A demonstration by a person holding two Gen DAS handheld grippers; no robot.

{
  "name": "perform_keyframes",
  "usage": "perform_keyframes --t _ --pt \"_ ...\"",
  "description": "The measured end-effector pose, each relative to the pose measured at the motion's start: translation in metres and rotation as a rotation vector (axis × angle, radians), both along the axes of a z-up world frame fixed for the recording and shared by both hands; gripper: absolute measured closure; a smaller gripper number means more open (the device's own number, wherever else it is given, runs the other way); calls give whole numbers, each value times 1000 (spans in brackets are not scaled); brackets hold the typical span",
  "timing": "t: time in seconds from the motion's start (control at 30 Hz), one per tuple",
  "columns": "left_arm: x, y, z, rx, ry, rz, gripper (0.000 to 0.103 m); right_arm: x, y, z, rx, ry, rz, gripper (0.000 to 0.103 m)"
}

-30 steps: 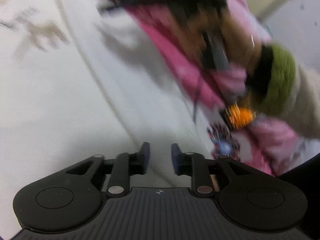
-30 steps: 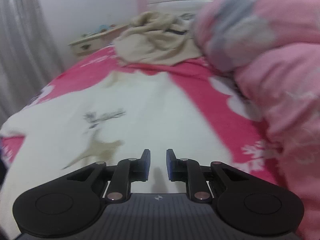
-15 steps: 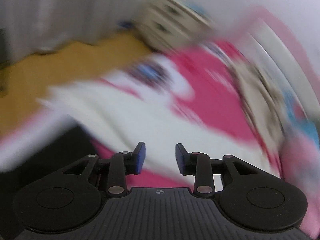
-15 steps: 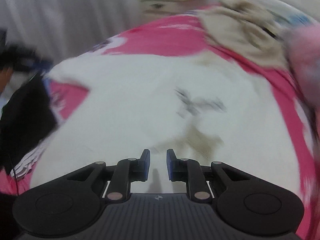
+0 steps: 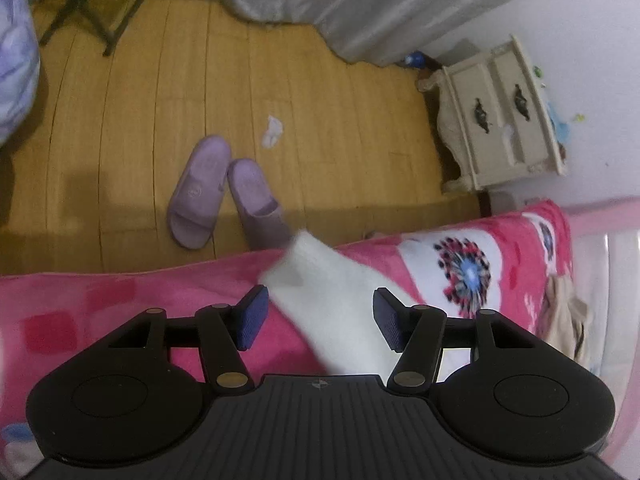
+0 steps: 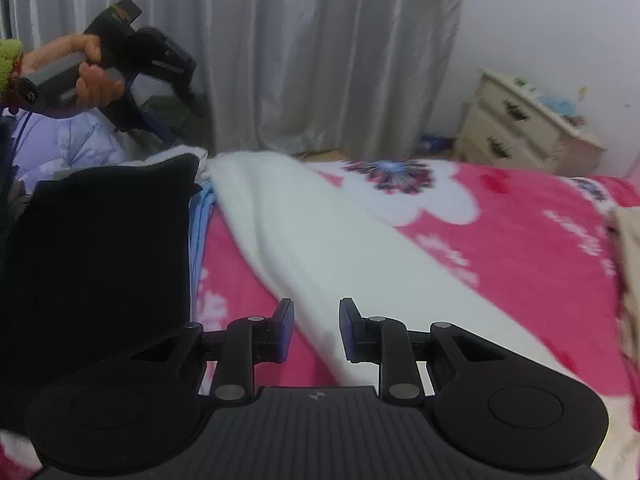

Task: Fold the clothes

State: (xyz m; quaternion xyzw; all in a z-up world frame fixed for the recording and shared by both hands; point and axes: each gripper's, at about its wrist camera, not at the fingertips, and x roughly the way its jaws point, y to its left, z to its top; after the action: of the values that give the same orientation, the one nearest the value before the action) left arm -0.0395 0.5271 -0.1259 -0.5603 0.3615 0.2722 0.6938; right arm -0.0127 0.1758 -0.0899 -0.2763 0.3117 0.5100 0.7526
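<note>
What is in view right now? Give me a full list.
white garment: one, white, spread on the bed
blanket: one, pink floral, covers the bed
black garment: one, black, folded at bed's left
slippers: two, purple, on the floor
nightstand: one, cream, beside the bed
curtain: one, grey, behind the bed
beige clothes: one heap, far right
left gripper: jaws open, opening over white garment
right gripper: jaws open, opening
</note>
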Motion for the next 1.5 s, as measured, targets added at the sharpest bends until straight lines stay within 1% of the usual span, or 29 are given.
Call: perform_keyframes --t 0.07,0.17,0.23,0.3,0.43,0.57,0.67,0.73,0.77,0.83,0.87,0.9,0.97,1.0,1.07,1.1,1.13,1.2,1.27,1.33,1.37,1.43,1.5 --pt "15 5 -10 -15 3 1 44 4 15 -15 -28 3 -2 77" --pt "25 12 -23 -37 6 8 43 8 31 -35 -64 -10 -15 77" --pt "32 14 -31 -43 10 12 43 14 37 -45 -74 2 -31 77" --pt "39 17 -39 -49 21 9 42 22 41 -52 -76 40 -50 77" --pt "47 19 -52 -75 18 -13 41 31 39 -52 -80 102 -71 77" --pt "50 18 -58 -56 14 -32 41 29 41 -52 -97 95 -82 77" --pt "43 27 -65 -60 57 20 41 28 43 -52 -101 89 -89 77" --pt "35 32 -72 -89 59 60 41 27 43 -52 -102 89 -94 77" --pt "33 33 -74 -105 59 56 41 27 44 -52 -103 87 -95 77" --pt "38 30 -79 -132 68 6 41 27 45 -53 -109 84 -93 77" --pt "41 27 -79 -129 85 -19 41 27 45 -53 -110 84 -92 77" --pt "43 25 -76 -100 95 -30 43 27 45 -53 -112 84 -91 77" --pt "45 20 -68 -41 69 -31 56 27 46 -53 -112 83 -91 77" --pt "46 20 -64 -34 57 -31 66 27 46 -53 -111 81 -92 77" --pt "47 19 -57 -22 34 -30 75 27 46 -53 -109 78 -96 77" --pt "50 18 -54 -13 23 -41 85 26 46 -54 -109 77 -99 77" --pt "51 17 -50 1 13 -56 88 26 46 -54 -108 77 -101 77" --pt "54 13 -39 48 10 -77 93 27 46 -54 -107 77 -104 77" --pt "55 10 -27 92 5 -93 95 26 46 -54 -107 74 -103 77" --pt "54 3 -9 127 -28 -102 95 26 46 -54 -108 72 -105 77" --pt "53 -1 0 145 -51 -103 96 26 46 -52 -109 71 -104 77" --pt "49 -16 29 196 -143 -124 96 25 45 -46 -108 67 -99 78" --pt "47 -43 60 216 -232 -202 96 24 39 -34 -108 45 -89 78"
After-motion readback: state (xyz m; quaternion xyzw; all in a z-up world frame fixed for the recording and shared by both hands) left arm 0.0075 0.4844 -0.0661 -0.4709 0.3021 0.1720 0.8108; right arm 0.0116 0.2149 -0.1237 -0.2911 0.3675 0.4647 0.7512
